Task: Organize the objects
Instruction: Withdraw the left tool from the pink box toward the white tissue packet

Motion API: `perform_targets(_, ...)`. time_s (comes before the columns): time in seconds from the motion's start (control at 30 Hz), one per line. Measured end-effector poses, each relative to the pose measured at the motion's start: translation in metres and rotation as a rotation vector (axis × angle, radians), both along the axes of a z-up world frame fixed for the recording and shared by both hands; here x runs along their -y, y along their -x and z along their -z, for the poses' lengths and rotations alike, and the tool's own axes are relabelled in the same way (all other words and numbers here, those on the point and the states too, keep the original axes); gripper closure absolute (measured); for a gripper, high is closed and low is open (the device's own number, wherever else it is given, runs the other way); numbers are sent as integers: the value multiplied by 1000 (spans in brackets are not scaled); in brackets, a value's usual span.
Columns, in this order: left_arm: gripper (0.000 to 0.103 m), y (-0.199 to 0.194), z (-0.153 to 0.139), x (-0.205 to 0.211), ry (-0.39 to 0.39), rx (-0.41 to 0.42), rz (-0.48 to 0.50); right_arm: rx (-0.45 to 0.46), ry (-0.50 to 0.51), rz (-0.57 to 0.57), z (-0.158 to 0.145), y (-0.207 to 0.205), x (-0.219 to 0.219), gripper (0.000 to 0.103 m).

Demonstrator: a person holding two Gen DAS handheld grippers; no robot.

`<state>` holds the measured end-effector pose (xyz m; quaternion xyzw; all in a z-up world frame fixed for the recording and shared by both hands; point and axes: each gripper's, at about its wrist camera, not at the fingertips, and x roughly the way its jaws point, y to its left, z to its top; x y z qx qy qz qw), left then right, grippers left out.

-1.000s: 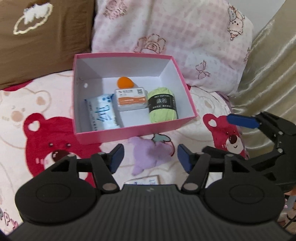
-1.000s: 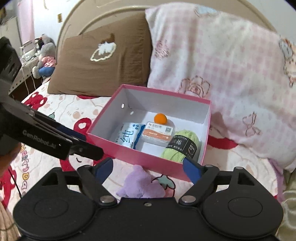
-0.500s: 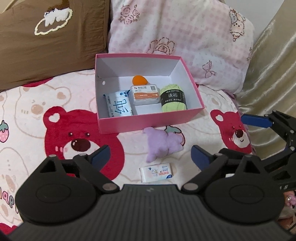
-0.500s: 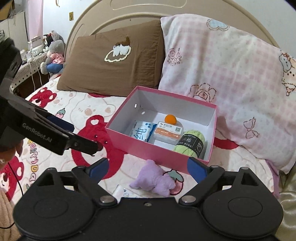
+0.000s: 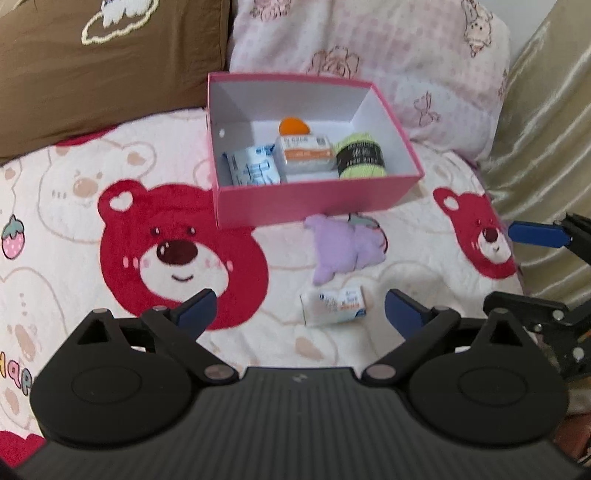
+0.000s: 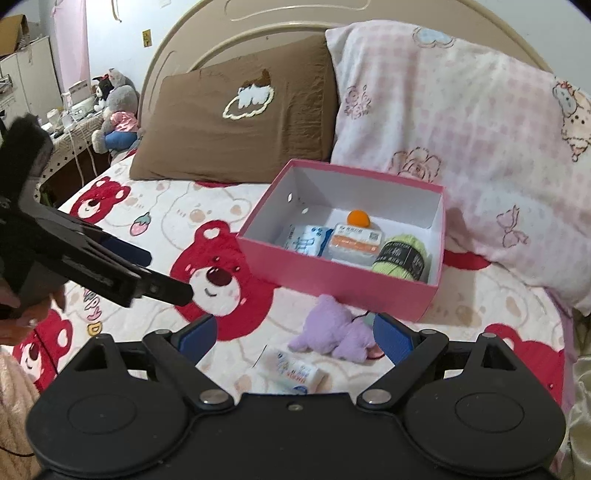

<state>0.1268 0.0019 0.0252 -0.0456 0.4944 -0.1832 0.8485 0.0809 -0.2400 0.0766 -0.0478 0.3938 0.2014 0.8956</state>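
While both tools hang above the bed with nothing between their pads, the left hand-held gripper (image 5: 300, 309) has its blue-tipped fingers spread wide apart, and the right hand-held gripper (image 6: 294, 335) is likewise spread wide and empty. Just ahead of both lies a small white tissue packet (image 5: 333, 305) flat on the bedspread (image 5: 74, 206), which is printed with red bears. Just beyond the packet, and apart from it, a purple plush toy (image 5: 345, 246) lies on its side, close to the near wall of the pink box (image 5: 314, 201). The box stands open on the bedspread and holds four items: a blue-and-white tissue pack (image 5: 255, 170) at the left, a clear case with an orange label (image 5: 303, 154) in the middle, a ball of green yarn with a black band (image 5: 360, 159) at the right, and an orange ball (image 5: 293, 125) behind the case. In the right wrist view the left tool enters from the left edge, and in the left wrist view the right tool shows at the right edge. Behind the box, a brown pillow (image 6: 243, 114) and a pink patterned pillow (image 6: 461, 122) lean against the headboard (image 6: 258, 26).
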Motion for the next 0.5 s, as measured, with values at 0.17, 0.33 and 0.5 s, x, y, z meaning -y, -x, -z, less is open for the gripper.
perform_targets(0.17, 5, 8, 18, -3, -7, -2, 0, -18, 40, -4, 22, 6, -7, 9)
perform_targets(0.33, 5, 15, 41, -5, 7, -22, 0, -71, 6, 23, 48, 6, -6, 9)
perform_targets(0.5, 5, 20, 64, -8, 38, -37, -12, -87, -57, -20, 72, 14, -1, 10)
